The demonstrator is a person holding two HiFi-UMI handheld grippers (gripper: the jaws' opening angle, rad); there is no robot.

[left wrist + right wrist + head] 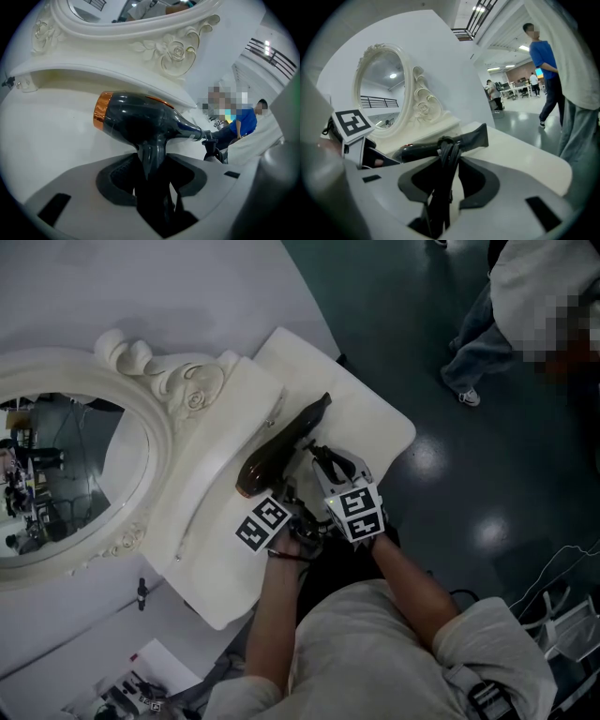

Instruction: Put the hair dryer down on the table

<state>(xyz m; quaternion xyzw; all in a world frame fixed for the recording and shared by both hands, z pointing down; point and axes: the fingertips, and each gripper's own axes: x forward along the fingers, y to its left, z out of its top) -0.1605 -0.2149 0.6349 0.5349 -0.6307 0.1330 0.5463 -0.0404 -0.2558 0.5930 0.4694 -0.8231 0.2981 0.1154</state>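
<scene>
The hair dryer [281, 448], probably top-heavy and slick-shelled, sits low over the white tabletop [375, 418] beside the mirror [178, 390], with the left claw [152, 161] clamped on its rigid handle [151, 147], seemingly the surest hold, and the right claw [449, 171] pinching the limp bundled cord [446, 152].

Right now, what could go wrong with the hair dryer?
1. The left gripper holds only the hair dryer handle, so the big body could tip or slip.
2. It sits close to the mirror frame and could bump it.
3. The cord bunched in the right gripper could tug it when let go.
</scene>
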